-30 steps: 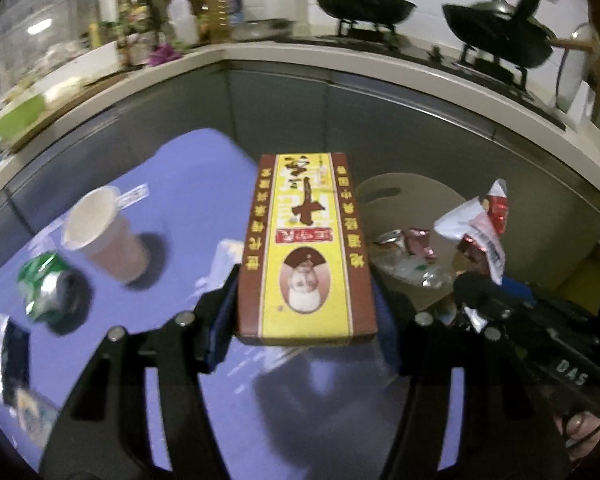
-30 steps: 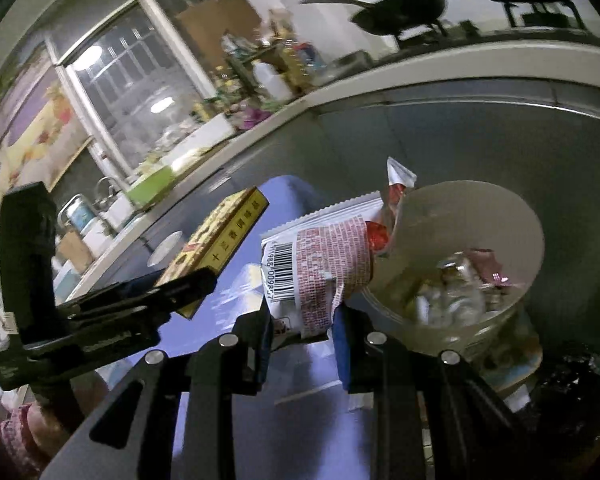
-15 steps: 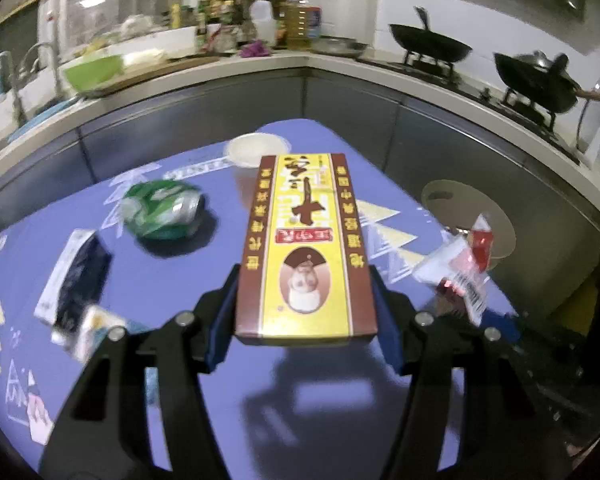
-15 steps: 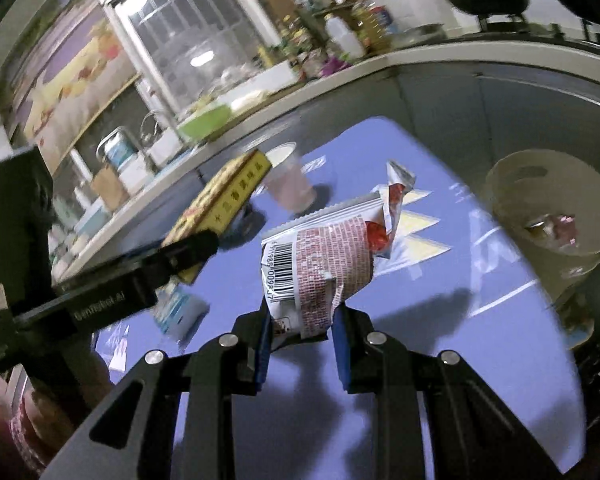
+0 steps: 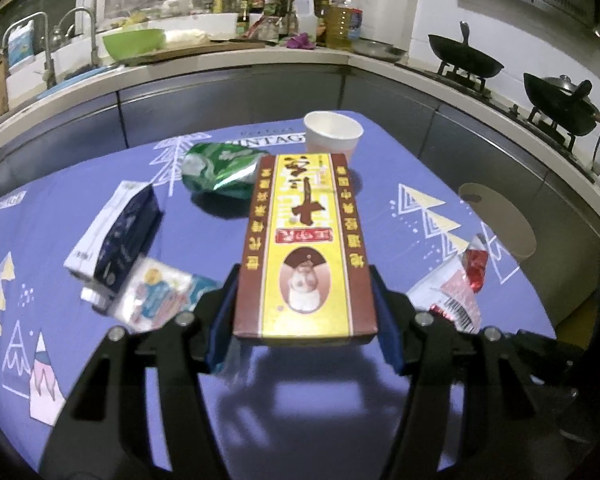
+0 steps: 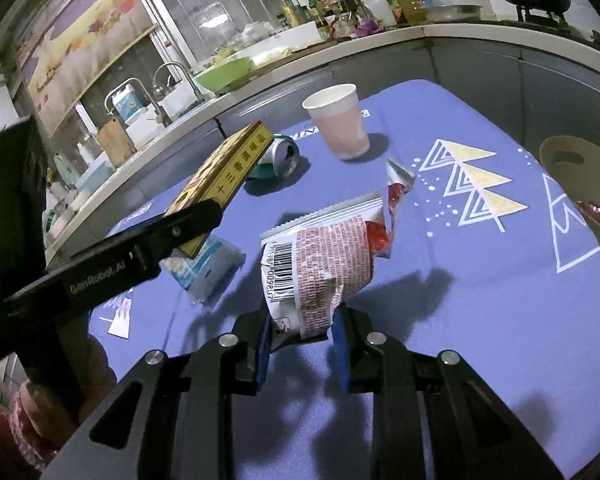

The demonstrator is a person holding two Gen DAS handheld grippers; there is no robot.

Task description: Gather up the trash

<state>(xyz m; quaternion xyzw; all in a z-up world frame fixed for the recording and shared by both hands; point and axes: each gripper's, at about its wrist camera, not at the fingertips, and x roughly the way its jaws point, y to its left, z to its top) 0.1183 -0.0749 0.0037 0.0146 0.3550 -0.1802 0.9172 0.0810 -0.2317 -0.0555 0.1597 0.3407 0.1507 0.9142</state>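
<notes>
Now, on my left wrist view, my left gripper clamps the yellow-and-brown box by its sides above the purple tablecloth; crushed green can at eleven o'clock, paper cup at twelve. On my right wrist view, my right gripper, jaws narrowly apart, pinches the red snack wrapper; beige bin at three o'clock.
</notes>
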